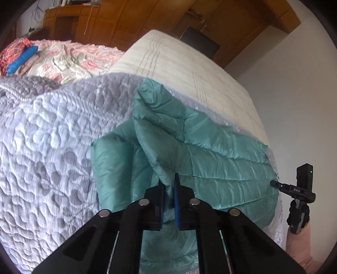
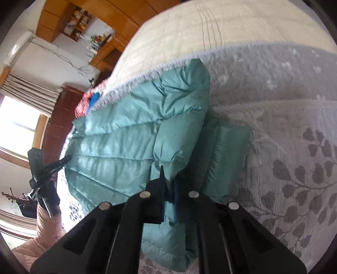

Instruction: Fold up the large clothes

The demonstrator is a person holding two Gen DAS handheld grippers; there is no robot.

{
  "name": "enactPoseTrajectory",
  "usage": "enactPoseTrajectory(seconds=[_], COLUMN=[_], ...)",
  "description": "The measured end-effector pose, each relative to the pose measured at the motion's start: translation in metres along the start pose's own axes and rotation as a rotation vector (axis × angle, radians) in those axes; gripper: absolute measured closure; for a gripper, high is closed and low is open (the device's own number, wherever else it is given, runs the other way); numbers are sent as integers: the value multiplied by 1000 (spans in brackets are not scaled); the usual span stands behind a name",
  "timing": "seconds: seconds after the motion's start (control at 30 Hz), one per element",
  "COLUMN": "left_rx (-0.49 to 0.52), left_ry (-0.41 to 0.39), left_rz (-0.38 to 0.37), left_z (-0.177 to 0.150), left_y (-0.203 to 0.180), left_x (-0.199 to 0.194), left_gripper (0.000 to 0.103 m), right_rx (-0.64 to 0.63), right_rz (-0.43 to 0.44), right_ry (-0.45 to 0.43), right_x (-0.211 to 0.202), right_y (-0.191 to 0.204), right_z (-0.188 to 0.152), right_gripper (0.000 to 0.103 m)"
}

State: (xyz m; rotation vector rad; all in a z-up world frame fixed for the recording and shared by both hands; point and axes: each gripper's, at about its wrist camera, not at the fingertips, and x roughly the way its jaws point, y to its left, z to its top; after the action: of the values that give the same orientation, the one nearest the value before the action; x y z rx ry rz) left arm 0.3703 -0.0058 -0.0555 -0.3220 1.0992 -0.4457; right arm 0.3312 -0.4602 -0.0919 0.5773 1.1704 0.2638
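Teal puffer jacket (image 1: 221,160) lies on a grey quilted bedspread (image 1: 48,134), near the bed's edge, w/ quilted panels facing up and one part doubled over the rest. Left gripper (image 1: 169,185): jaws narrow, pinching a fold of jacket fabric betw. the blue pads. Right gripper (image 2: 167,179): jaws likewise nearly closed on a fold of the same jacket, at its opposite side. Each gripper appears in the other's view at the jacket's far edge, held by a hand in a pink sleeve (image 2: 47,227). Beyond the bedspread: cream striped cover (image 1: 179,63); further back, a pink floral blanket (image 1: 69,61) w/ a blue item (image 1: 22,60) beside it. Background: wooden cabinets (image 1: 109,19), white wall (image 1: 294,94), window w/ blinds (image 2: 21,118) (right-wrist view).
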Motion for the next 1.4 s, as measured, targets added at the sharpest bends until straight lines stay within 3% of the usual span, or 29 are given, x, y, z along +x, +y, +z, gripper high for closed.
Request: enactPoseTrajectory(seconds=[0.13, 0.27, 0.4, 0.53, 0.6, 0.73, 0.83, 0.93, 1.13, 1.4], left_rx=[5, -49, -21, 13, 57, 168, 229, 266, 282, 249], left_ry=[28, 93, 100, 45, -19, -78, -51, 6, 105, 114], left_rz=[61, 57, 115, 229, 276, 234, 194, 192, 226, 199], left_z=[1, -9, -9, -7, -7, -16, -32, -49, -84, -93], left_y=[8, 32, 24, 13, -2, -45, -75, -87, -78, -56], left_x=[18, 48, 48, 18, -4, -27, -17, 7, 47, 64], left_gripper=[96, 92, 89, 69, 67, 67, 67, 67, 66, 70], right_rx=[28, 68, 50, 19, -27, -155, -213, -251, -178, -110], right_rz=[-48, -65, -118, -223, -264, -231, -190, -228, -223, -196], right_ry=[29, 93, 91, 31, -4, -35, 7, 63, 156, 183], right_x=[7, 34, 37, 12, 1, -8, 7, 35, 77, 96], right_y=[-12, -24, -17, 4, 24, 74, 95, 105, 89, 72], right_z=[-6, -12, -15, -21, -28, -44, -56, -66, -77, -77], right_gripper=[99, 98, 96, 88, 88, 88, 88, 88, 90, 98])
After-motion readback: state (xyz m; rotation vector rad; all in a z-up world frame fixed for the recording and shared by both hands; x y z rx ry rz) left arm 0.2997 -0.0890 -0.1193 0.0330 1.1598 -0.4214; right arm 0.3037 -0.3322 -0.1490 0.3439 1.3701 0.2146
